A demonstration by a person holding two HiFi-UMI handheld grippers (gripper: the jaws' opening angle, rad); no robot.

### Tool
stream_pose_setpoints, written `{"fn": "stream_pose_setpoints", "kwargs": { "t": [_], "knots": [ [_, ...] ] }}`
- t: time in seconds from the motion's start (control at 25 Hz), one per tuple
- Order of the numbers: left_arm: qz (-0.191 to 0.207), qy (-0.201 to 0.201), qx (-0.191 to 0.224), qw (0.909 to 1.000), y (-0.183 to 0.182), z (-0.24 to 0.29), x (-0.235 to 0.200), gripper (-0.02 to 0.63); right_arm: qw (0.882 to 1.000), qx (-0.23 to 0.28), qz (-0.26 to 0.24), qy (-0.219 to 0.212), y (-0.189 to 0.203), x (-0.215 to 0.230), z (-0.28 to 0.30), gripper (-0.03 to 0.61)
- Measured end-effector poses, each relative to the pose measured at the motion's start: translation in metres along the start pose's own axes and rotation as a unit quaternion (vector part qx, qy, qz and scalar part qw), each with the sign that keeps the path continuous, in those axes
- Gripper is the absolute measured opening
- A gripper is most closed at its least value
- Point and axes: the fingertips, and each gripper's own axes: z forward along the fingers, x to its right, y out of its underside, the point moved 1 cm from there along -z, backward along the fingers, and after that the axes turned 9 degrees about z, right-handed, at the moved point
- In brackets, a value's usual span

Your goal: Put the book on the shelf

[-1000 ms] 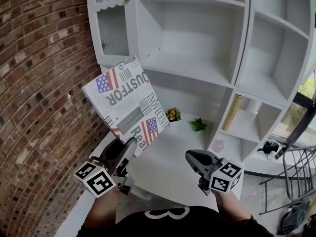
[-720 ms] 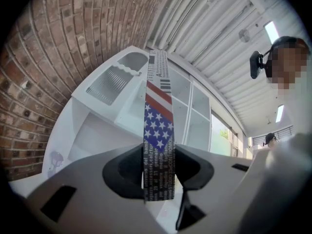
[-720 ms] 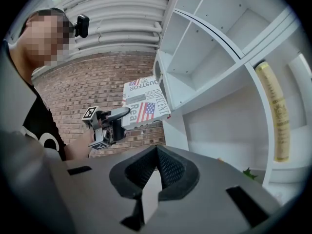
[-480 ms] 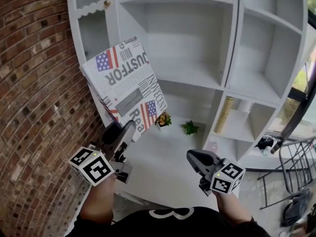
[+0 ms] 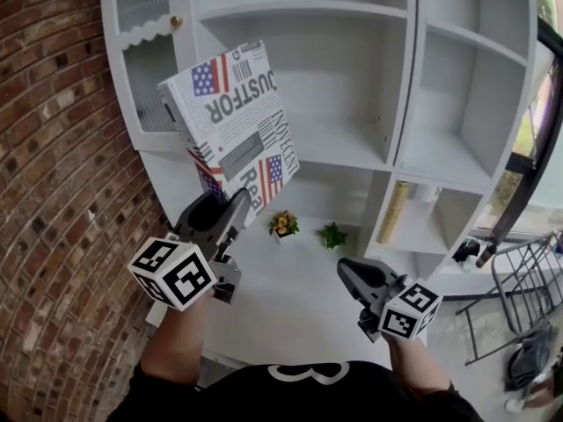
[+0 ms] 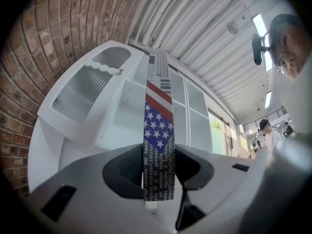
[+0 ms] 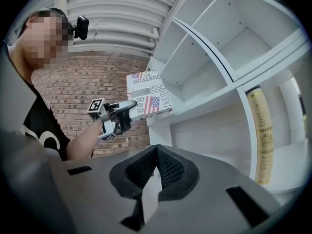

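While I stand facing it, the white shelf unit (image 5: 352, 152) fills most of what lies ahead, its open compartments bare at the top and middle. A red brick wall (image 5: 53, 148) runs along its left side. At the unit's upper left is a cabinet door (image 5: 145, 77) with ribbed glass and a small round knob (image 5: 176, 21).

The book (image 5: 233, 117), printed with newspaper text and American flags, is up in the air in front of the unit, tilted, its cover toward me. It overlaps the edge between the cabinet door and the wide middle compartment and rests on no shelf. My left gripper (image 5: 229, 209) clamps its lower end; in the left gripper view the book's edge stands straight up between my pads, which press on both faces.

My right gripper (image 5: 350, 272) is lower and to the right, well apart from the book, its jaws together with nothing between them.

A cream-coloured tube (image 5: 391, 211) stands upright in a lower compartment. On the white surface below sit a small flowering plant (image 5: 282, 224) and a small green plant (image 5: 332, 234), side by side.
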Motion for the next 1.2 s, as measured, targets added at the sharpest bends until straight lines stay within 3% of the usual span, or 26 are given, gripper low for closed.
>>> {"fn": "stream_pose_setpoints", "kwargs": {
  "t": [0.44, 0.64, 1.2],
  "knots": [
    [0.040, -0.036, -0.008, 0.9985, -0.006, 0.045, -0.027, 0.155, 1.000, 0.016, -0.017, 0.015, -0.013, 0.004, 0.005, 0.011],
    [0.035, -0.050, -0.015, 0.9981, -0.006, 0.064, -0.041, 0.155, 1.000, 0.009, -0.025, 0.016, -0.014, 0.008, 0.011, 0.011],
    [0.085, -0.090, -0.055, 0.9908, 0.007, 0.111, -0.071, 0.155, 0.999, 0.015, -0.015, 0.039, -0.016, 0.021, 0.008, 0.011]
  ]
}}
